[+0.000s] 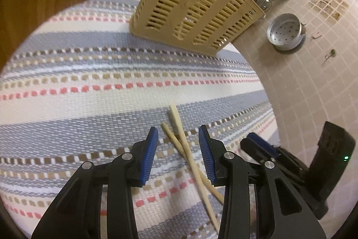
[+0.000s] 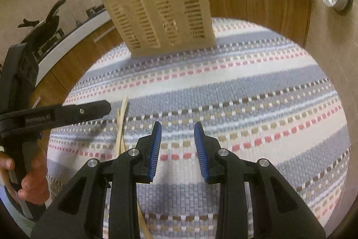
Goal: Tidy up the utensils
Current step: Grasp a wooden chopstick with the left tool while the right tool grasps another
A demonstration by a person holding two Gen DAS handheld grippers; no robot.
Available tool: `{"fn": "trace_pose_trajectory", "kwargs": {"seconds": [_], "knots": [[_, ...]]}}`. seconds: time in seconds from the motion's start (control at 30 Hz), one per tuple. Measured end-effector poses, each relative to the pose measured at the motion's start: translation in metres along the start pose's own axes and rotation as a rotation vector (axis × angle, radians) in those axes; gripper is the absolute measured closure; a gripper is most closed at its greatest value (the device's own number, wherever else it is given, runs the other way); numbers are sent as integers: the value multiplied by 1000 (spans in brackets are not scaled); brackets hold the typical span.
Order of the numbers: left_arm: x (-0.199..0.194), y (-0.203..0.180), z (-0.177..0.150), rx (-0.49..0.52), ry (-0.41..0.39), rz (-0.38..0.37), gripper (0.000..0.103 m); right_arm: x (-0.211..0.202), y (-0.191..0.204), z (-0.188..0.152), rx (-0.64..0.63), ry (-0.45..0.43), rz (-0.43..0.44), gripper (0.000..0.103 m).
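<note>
Crossing pale slender chopsticks (image 1: 183,145) lie on ribbed striped cloth (image 1: 89,86).

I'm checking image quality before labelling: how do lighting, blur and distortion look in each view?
Left wrist view: warm indoor light, strong fisheye bending of the striped cloth, chopsticks sharp, slotted beige basket slightly soft. Right wrist view: same bowing, dark corners, left gripper casting a soft shadow on the cloth, background counter blurry.
</note>
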State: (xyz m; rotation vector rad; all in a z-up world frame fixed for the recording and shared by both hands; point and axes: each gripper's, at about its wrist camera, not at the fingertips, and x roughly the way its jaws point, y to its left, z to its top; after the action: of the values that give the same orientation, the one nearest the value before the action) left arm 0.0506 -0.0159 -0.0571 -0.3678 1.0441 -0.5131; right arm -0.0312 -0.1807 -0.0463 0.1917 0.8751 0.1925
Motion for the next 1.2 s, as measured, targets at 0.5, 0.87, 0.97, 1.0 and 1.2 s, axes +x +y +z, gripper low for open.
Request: {"fn": "trace_pose_trajectory", "kwargs": {"seconds": [0.5,0.87,0.97,1.0,1.2], "knots": [[38,-51,-4,115,51,238,66,-10,-28,-9,122,86,52,75],[31,-22,-6,44,76,37,99,-14,-6,-11,73,120,128,75],[22,-10,-5,38,68,63,99,-4,14,-12,29,163,146,75],[18,-5,-4,31,66,63,99,0,20,-12,9,174,144,75],[-7,26,2,-16,60,108,99,29,60,-1,-114,248,59,76]]}}
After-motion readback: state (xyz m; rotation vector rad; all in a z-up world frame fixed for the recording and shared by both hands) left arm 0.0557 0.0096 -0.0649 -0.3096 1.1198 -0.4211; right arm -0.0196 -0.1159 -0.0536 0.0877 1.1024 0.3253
